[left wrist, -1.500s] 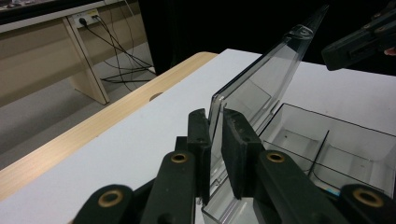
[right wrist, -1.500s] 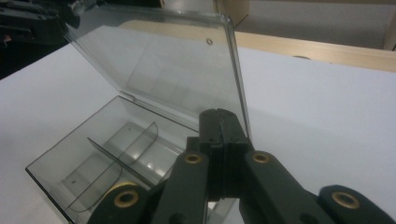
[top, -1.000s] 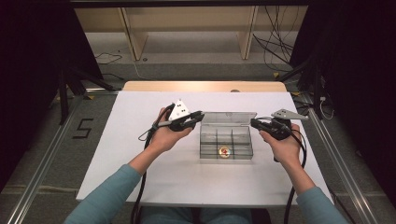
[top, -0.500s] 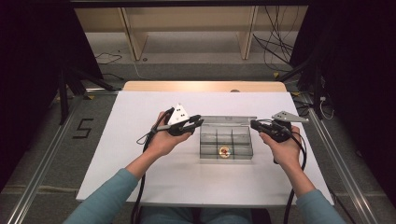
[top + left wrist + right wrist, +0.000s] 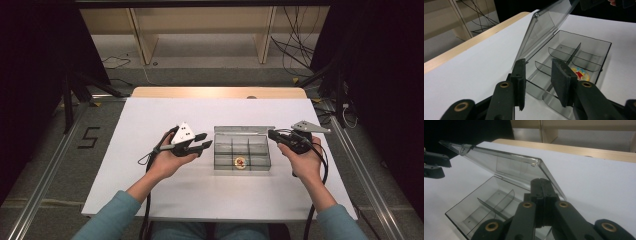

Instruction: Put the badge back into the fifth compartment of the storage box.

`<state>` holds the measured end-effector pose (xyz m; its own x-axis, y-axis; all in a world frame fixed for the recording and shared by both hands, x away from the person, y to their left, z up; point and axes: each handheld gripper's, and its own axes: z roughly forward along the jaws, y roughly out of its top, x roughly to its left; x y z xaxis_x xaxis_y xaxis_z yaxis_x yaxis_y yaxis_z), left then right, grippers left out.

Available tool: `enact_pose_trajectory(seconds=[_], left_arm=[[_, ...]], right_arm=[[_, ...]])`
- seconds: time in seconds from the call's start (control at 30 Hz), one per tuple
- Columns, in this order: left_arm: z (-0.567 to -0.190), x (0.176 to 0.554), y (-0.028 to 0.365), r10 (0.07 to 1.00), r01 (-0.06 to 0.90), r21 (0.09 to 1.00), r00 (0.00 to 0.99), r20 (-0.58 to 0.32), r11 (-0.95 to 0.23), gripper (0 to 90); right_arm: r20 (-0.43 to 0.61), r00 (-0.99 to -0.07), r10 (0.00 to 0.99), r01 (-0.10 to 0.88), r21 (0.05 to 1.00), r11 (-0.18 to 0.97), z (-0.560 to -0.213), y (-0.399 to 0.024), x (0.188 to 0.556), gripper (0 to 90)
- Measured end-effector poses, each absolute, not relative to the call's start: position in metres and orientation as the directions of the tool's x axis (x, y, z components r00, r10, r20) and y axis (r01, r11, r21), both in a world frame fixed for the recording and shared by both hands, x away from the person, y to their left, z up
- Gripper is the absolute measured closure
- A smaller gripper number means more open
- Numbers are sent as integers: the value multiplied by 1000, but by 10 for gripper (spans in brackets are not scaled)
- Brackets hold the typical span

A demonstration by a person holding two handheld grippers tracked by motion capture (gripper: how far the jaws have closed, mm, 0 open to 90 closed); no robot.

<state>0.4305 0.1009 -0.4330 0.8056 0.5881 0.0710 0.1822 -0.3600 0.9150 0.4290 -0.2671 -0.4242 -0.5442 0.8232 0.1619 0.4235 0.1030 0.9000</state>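
Clear divided organizer box (image 5: 242,153) sits mid-table (image 5: 150,115), its lid (image 5: 506,166) tipped up. A small colourful round sticker-like piece (image 5: 580,74) lies in a near compartment. Left gripper (image 5: 200,144) hovers just beside the box, jaws apart, holding nothing. Right gripper (image 5: 541,185) has its jaws pressed together by the lid's edge.

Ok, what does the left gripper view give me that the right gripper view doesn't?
Left gripper view: the left gripper, jaws open, and a round red-and-yellow piece lying in one compartment. Right gripper view: the right gripper, jaws shut, tips at the lid's corner; I can't tell whether they pinch it. Both: the clear box, its lid half raised, the dividers inside and the white table.
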Motion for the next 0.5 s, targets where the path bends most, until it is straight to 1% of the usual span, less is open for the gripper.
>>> enact_pose_trajectory(seconds=[0.5], left_arm=[[-444, 422, 107, 582, 206, 903, 811, 59, -378, 679]], right_arm=[[162, -547, 821, 420, 902, 102, -425, -266, 426, 900]])
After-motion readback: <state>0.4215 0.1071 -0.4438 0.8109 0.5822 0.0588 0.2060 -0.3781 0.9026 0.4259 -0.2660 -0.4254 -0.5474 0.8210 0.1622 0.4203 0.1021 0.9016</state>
